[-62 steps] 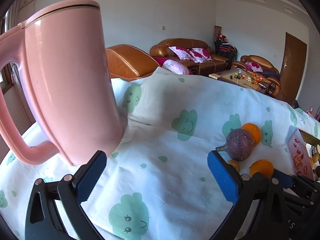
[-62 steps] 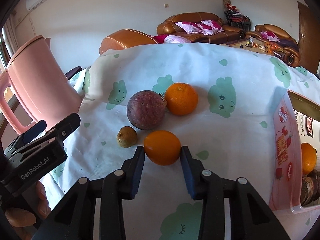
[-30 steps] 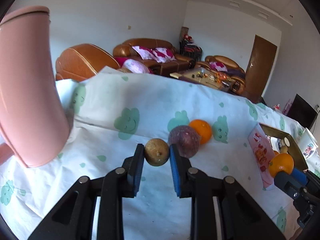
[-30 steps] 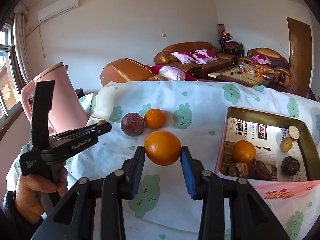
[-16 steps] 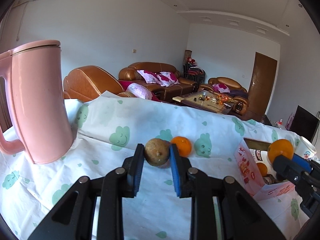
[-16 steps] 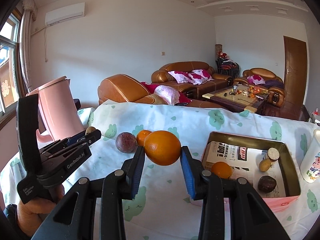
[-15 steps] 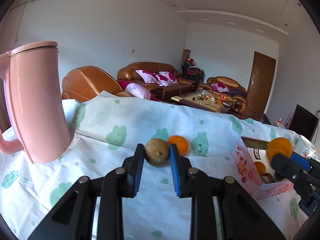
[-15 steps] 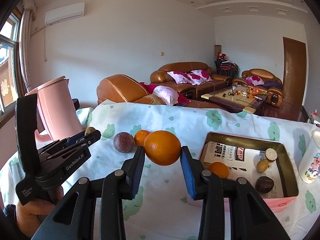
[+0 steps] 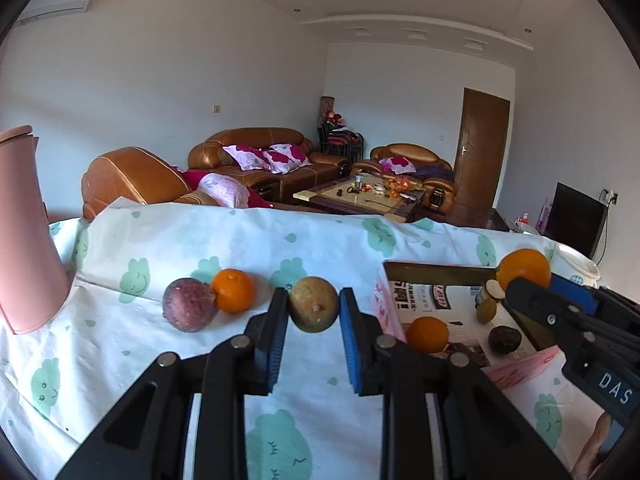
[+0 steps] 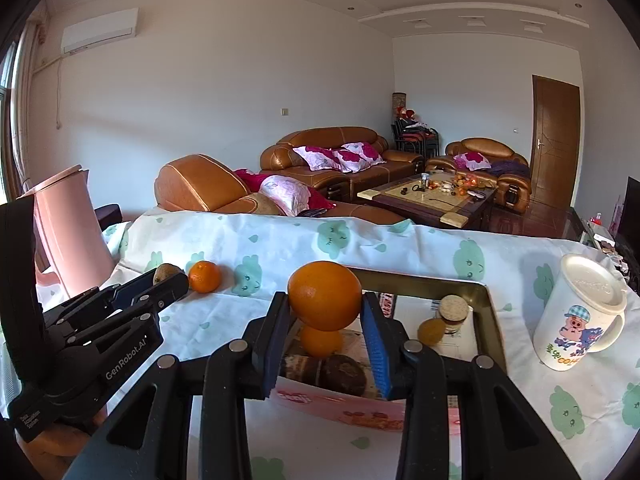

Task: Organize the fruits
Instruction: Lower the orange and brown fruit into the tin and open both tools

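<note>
You had a white tablecloth (image 9: 280,236) printed with green smiling clouds. Beside its pink kettle (image 9: 24,232) sat a purple fruit (image 9: 188,310) and an orange tangerine (image 9: 233,290). Your gripper pads (image 9: 352,344) were blue.

A tall pink plastic jug (image 10: 68,232) is standing at the table's left end. A white cartoon-printed lidded mug (image 10: 580,312) is standing at the right.

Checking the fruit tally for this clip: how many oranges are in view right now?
3. One is held in the right tongs, orange; one lies in the box; one sits on the cloth beside the purple fruit. Others may be hidden in the box.
</note>
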Available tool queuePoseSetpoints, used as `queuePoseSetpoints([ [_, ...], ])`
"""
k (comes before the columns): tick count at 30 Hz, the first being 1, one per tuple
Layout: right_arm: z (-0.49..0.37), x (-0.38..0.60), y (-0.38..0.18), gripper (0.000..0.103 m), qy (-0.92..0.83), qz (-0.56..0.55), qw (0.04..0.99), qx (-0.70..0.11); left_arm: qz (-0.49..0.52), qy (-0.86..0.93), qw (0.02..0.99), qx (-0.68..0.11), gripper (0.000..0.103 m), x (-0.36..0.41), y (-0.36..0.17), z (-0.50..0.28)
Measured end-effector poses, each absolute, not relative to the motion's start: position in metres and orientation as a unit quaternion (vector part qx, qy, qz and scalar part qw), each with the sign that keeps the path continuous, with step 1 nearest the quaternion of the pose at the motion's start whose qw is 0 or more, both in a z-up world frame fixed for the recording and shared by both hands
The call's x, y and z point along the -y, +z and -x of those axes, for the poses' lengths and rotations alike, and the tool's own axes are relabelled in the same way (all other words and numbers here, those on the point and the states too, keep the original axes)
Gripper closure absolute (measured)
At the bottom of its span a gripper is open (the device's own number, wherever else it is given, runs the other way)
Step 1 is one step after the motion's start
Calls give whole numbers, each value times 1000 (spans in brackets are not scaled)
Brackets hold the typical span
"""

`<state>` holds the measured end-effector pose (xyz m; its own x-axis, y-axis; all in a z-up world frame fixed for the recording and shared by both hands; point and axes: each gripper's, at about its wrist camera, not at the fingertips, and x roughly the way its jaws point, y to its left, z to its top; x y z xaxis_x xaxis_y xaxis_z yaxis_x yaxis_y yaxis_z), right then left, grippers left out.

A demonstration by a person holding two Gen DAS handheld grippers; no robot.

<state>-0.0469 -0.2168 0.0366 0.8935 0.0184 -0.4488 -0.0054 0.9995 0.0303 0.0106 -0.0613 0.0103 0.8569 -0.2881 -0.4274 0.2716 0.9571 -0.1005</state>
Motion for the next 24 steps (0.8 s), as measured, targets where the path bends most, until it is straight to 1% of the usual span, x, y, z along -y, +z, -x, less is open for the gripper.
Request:
queuePoseSetpoints([
  [9,47,261,30,64,-38,1,970,-239,3,-194,955,-226,76,120,14,-8],
  [15,41,290,21,64,-55,-1,963,-264,-17,-229,943,-240,76,162,13,-10],
  [19,36,300,13,64,-50,-7,958,-283,-52,-239,931,-270,76,187,5,-17],
  [24,30,302,5,64,-46,0,951,-305,-51,-245,919,-306,76,193,-2,-30],
])
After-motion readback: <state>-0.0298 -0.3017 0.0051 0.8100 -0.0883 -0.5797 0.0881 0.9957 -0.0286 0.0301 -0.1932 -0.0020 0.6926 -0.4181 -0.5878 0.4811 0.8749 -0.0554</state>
